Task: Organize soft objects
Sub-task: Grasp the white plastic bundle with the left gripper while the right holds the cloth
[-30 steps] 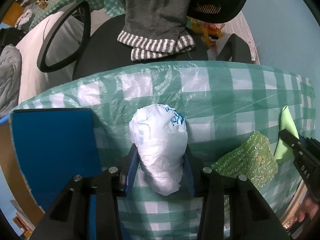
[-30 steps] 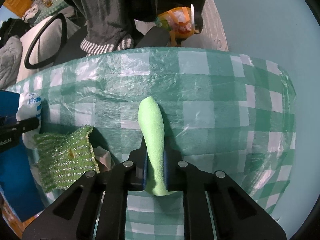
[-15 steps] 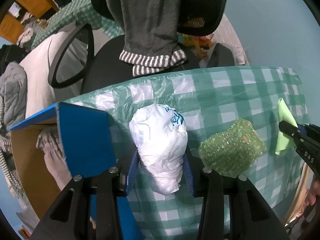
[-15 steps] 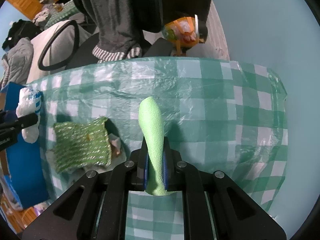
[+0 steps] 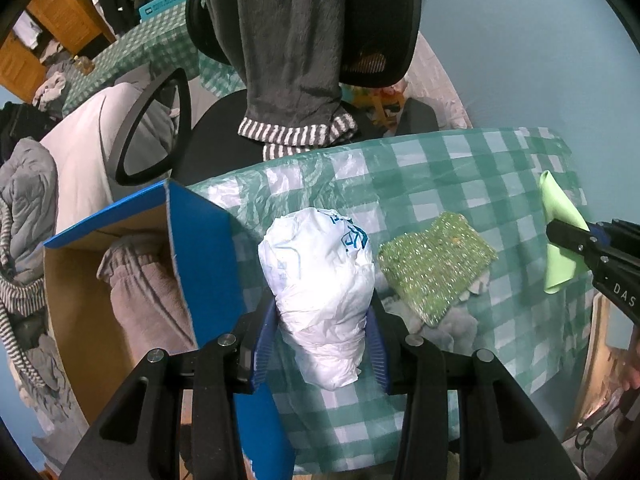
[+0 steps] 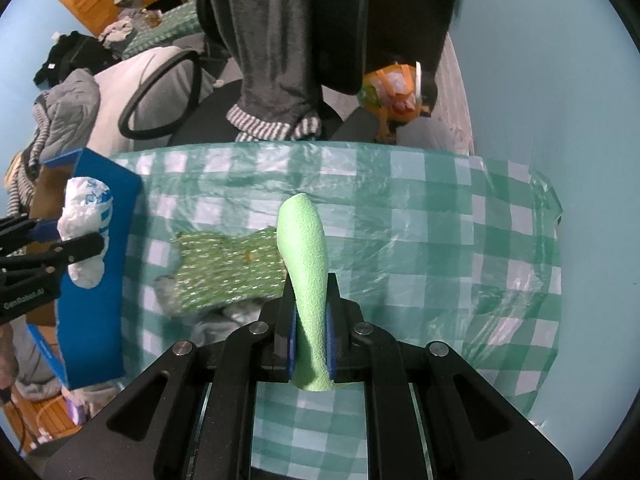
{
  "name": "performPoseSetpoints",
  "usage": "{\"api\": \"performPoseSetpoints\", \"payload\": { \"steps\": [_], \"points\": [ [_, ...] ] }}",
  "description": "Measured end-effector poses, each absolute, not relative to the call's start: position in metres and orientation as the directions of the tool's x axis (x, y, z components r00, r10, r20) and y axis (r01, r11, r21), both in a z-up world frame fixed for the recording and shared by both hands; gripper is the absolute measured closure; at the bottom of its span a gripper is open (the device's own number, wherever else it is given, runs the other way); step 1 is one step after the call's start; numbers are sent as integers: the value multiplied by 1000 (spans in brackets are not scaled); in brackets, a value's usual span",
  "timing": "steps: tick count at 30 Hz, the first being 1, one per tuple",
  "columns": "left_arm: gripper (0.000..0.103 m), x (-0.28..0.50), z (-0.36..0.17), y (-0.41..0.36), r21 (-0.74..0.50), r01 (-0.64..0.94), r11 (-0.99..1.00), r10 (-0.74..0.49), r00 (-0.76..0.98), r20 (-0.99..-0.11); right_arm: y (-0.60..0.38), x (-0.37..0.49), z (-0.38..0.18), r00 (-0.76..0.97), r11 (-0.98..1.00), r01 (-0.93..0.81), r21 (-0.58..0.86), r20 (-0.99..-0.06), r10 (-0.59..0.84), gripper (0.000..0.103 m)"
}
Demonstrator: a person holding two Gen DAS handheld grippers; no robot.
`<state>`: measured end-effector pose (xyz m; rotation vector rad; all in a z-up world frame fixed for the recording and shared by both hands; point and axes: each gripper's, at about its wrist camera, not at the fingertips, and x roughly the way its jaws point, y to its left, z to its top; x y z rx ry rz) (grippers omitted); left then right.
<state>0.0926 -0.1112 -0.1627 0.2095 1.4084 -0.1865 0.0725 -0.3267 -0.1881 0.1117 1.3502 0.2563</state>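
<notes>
A: What is held by the left gripper (image 5: 322, 330)?

B: A crumpled white plastic bag (image 5: 320, 280) with blue print is clamped between its blue pads, the jaws partly apart around the bundle. It is held above the edge of the green checked tablecloth (image 5: 460, 176), just beside the blue cardboard box (image 5: 204, 248).

A: And the right gripper (image 6: 312, 344)?

B: Its jaws are nearly closed on a light green foam sheet (image 6: 306, 256), which is pinched so that it stands up between the pads.

A: What is seen beyond the tools?

B: A sparkly green scouring pad (image 6: 228, 268) is left lying on the tablecloth between the two grippers. Grey clothing (image 5: 140, 296) is seen inside the box. A dark garment with striped cuffs (image 5: 292, 60) is draped over the office chair (image 5: 384, 20) behind the table.
</notes>
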Motion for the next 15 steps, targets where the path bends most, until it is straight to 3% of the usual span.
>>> {"api": "performPoseSetpoints", "payload": {
  "steps": [15],
  "points": [
    [61, 60, -128, -92, 32, 254, 967, -22, 208, -978, -299, 49, -146, 225, 951, -205, 233, -934, 278, 93]
  ]
}}
